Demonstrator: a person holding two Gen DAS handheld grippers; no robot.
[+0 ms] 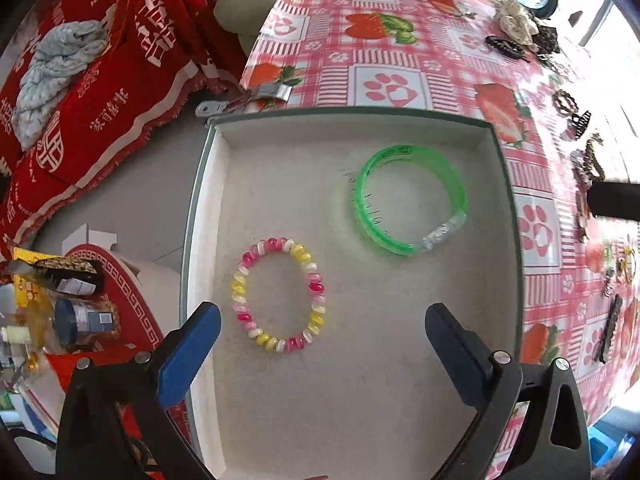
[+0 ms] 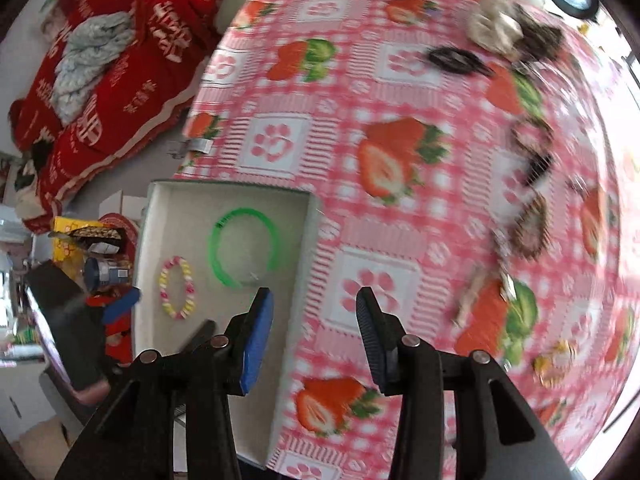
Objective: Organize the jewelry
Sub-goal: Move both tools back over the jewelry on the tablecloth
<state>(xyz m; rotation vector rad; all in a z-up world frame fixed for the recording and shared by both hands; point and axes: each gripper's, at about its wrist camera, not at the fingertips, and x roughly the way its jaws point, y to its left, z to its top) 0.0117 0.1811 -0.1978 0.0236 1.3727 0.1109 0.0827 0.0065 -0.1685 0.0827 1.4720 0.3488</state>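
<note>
I had the left gripper (image 1: pixel 322 330) hovering over the shallow white tray (image 1: pixel 208 216), its 2 fingers spread wide and holding nothing, with the pink, white and yellow bead bracelet (image 1: pixel 279 294) lying flat on the tray floor just ahead of the blue pads and the green bangle (image 1: pixel 412 201) lying apart from it, nearer the far right corner. The right gripper (image 2: pixel 314 312) was out over the strawberry tablecloth (image 2: pixel 384 92) just beside the tray's right wall, fingers also parted and empty. The loose pieces yet to be sorted, hair clips and scrunchies (image 2: pixel 496 28) among them, sat in a scatter along the far and right side of the table, well apart from the tray. The right wrist view was smeared, so I could not make out individual pieces there; judging a pinch on a thin clip from that view risked closing on cloth or on 2 items tangled together. The tablecloth looked glossy, and I judged a flat clip could skate away under a finger instead of lifting. The tray sat at the table's edge, with its left wall seemingly over the floor, so a nudge from either gripper could have pushed it off, taking the 2 bracelets with it. Dropping the next piece onto the bangle could also have tangled them.
</note>
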